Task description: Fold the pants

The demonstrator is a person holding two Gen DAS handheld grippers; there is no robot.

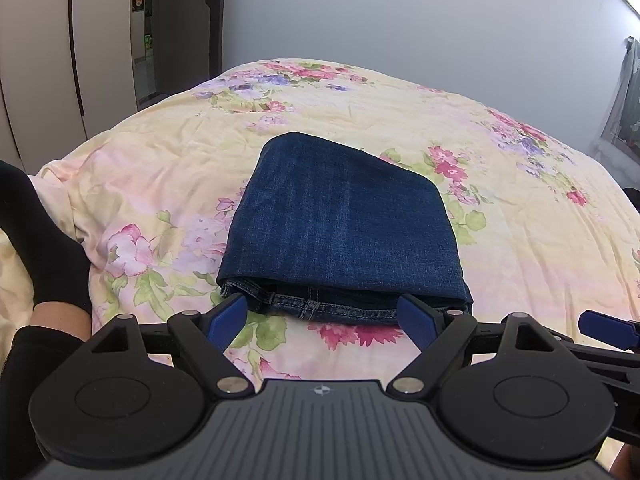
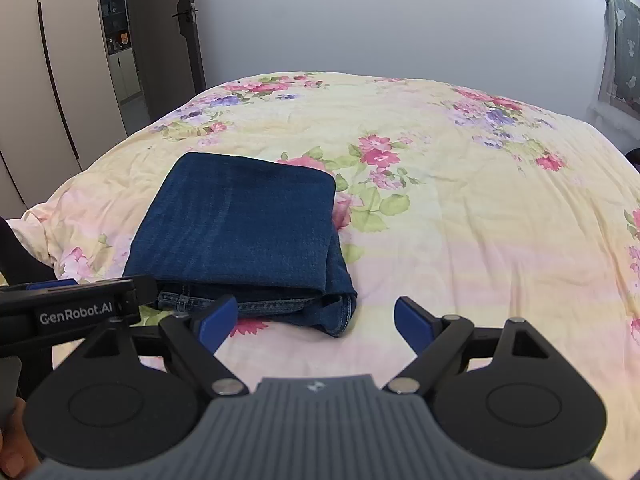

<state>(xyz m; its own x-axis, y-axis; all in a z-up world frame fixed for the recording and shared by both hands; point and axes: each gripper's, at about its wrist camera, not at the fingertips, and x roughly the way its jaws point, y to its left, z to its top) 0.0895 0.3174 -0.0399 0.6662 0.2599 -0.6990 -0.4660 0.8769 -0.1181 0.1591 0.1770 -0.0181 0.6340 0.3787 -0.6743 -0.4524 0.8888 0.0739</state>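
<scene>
The jeans [image 1: 344, 224] lie folded into a compact stack on the quilt [image 1: 500, 240], at 12 o'clock from our left gripper [image 1: 326, 316] and at about 10 o'clock from our right gripper [image 2: 316, 320]; the open end, with hems and stitched seams showing, faces us, and the rounded fold is on the far side; the fold looks to us essentially done.

Both tongs stand wide apart and hold nothing; the left one hangs just before the near edge of the stack, its blue fingers either side of that edge's middle; the right one is over bare quilt beside the near right corner, where lower layers bulge out past the top layer.

What could go wrong, we judge: a finger catching that loose corner or a hem as we draw back would drag the layers and spill the stack open; the quilt is soft and wrinkled, so pressing down near the stack could tip it or slide it; the two grippers sit close together, the left one's body just at 9 o'clock of the right, so a sideways move risks a knock.

Room is generous from 12 to 3 o'clock; at 9 o'clock the bed ends near the wardrobe [image 2: 60, 80], and a leg in a black sock [image 1: 44, 240] rests there.
</scene>
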